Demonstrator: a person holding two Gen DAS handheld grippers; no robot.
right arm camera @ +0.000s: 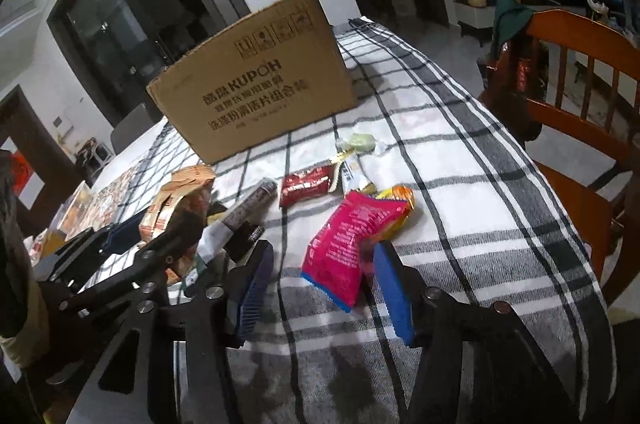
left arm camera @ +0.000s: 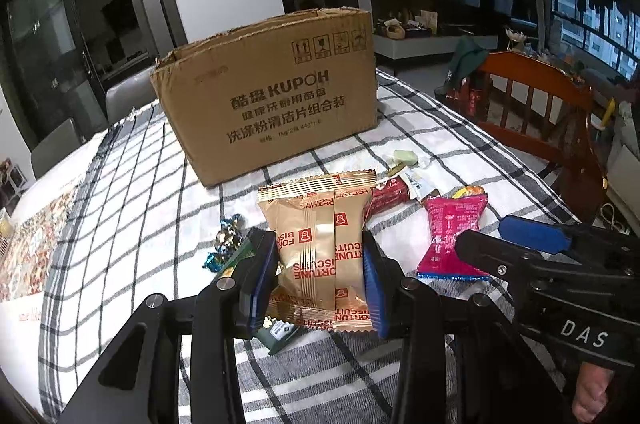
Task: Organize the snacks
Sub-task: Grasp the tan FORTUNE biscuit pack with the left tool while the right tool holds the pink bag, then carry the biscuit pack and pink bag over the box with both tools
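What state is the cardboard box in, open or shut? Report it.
Open. The cardboard box stands upright, its ragged top rim showing with no flaps folded across. Its contents cannot be seen.

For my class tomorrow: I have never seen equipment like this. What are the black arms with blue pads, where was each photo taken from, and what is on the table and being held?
No robot here: a person holds a two-finger gripper in each hand, and a camera on each looks forward along its fingers. One picture comes from the left gripper, the other from the right gripper. The blue pads are the fingertips. The left gripper's pads press both sides of a gold Fortune Biscuits packet. The right gripper is open around a pink snack packet, one pad at its edge, not closed. On the checked tablecloth stand a KUPOH cardboard box, a dark red wrapped bar, a pale green sweet and foil-wrapped sweets.
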